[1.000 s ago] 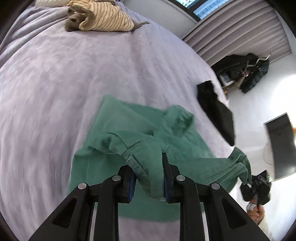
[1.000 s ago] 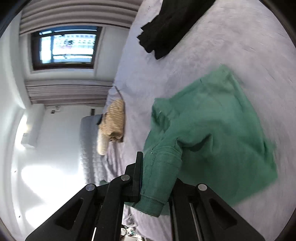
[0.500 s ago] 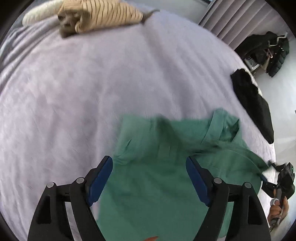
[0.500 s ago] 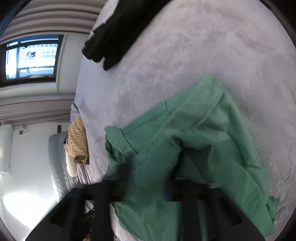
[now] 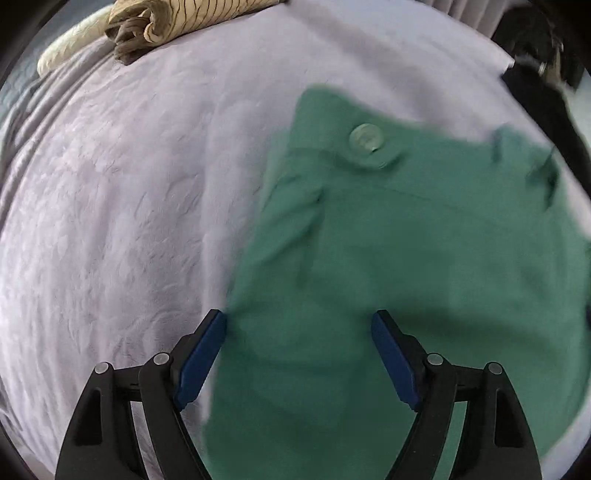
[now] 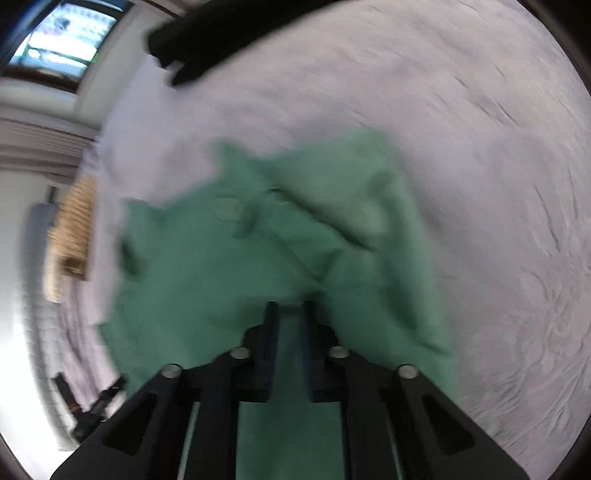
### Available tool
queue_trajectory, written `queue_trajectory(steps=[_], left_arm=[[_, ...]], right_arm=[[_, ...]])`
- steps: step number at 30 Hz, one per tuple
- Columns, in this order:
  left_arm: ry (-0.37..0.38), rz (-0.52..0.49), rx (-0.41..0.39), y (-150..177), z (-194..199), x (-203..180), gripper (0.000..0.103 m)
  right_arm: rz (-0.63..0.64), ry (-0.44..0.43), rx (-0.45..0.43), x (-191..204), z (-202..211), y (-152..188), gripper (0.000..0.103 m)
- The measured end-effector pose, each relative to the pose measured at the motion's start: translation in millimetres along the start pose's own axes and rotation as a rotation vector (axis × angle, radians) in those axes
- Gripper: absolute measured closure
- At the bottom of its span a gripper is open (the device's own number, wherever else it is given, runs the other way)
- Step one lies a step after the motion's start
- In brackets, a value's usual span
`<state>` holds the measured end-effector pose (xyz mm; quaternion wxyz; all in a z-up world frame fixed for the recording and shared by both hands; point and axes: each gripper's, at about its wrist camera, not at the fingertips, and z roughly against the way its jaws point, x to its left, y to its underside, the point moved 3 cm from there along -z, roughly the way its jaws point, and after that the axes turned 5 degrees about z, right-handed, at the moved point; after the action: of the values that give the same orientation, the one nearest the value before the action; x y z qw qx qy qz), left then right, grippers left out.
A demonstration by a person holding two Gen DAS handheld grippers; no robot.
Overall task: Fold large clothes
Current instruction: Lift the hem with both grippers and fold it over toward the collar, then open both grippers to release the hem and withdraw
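Note:
A green shirt [image 5: 399,258] lies partly folded on the lilac bedspread [image 5: 129,184], with a round button near its far edge. My left gripper [image 5: 299,328] is open just above the shirt's near left part, holding nothing. In the right wrist view the green shirt [image 6: 229,266] is rumpled and blurred. My right gripper [image 6: 290,314] hovers over it with the jaws close together and a narrow gap between them; I cannot tell whether cloth is pinched.
A striped beige garment [image 5: 184,18] lies rolled at the far edge of the bed, also blurred in the right wrist view [image 6: 74,229]. A black garment [image 5: 543,99] lies beyond the shirt, and shows in the right wrist view [image 6: 221,40]. A window [image 6: 62,40] is at the upper left.
My left gripper let go of the green cloth, opened wide and came down close to the shirt. My right gripper swung round over the shirt and its jaws now stand close together.

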<state>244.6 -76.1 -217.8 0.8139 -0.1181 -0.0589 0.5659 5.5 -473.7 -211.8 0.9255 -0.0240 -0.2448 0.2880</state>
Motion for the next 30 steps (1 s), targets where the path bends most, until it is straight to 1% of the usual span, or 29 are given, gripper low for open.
queue_trajectory(steps=[1,2,4,5,6,8,9,12,13,14,15,17,21,22,23,25,28,30], left_arm=[[0.021,0.020,0.004,0,0,8,0.020],[0.021,0.053,0.014,-1,2,19,0.021],[-0.026,0.093,0.007,-3,11,38,0.021],[-0.035,0.103,0.001,-4,19,47,0.021],[-0.026,0.102,-0.003,-2,26,52,0.021],[-0.002,0.076,-0.020,5,44,53,0.021],[0.008,0.053,-0.028,10,53,50,0.021],[0.033,-0.025,-0.044,32,70,32,0.021],[0.045,-0.046,-0.038,40,72,26,0.021],[0.051,-0.063,-0.033,49,72,21,0.021],[0.041,-0.077,-0.028,55,68,21,0.021],[-0.010,-0.079,-0.002,66,54,29,0.021],[-0.007,0.025,0.046,80,28,59,0.021],[-0.003,0.044,0.056,83,26,65,0.021],[0.003,0.064,0.065,86,24,70,0.021],[-0.003,0.070,0.061,88,27,76,0.021],[-0.043,0.058,0.047,90,33,88,0.021],[-0.069,0.073,0.055,91,35,100,0.021]], right_arm=[[-0.014,0.009,-0.017,-8,4,1,0.103],[-0.043,0.037,-0.032,-19,13,2,0.103],[-0.064,0.061,-0.047,-25,25,2,0.103],[-0.058,0.065,-0.058,-23,36,4,0.103],[-0.046,0.057,-0.063,-19,41,6,0.102],[0.007,0.010,-0.067,0,54,19,0.097],[0.045,-0.026,-0.050,14,57,30,0.097],[0.140,-0.088,0.015,48,53,63,0.097],[0.168,-0.096,0.040,58,49,75,0.097],[0.187,-0.088,0.056,64,45,86,0.097],[0.197,-0.068,0.061,65,42,91,0.097],[0.192,0.018,0.046,52,37,100,0.097],[0.114,0.167,0.024,1,35,102,0.097],[0.089,0.181,0.031,-13,33,104,0.103],[0.058,0.157,0.034,-27,31,106,0.103],[0.022,0.123,0.022,-39,35,108,0.103],[0.020,0.156,0.009,-44,45,112,0.103],[0.013,0.191,0.011,-48,53,117,0.103]])
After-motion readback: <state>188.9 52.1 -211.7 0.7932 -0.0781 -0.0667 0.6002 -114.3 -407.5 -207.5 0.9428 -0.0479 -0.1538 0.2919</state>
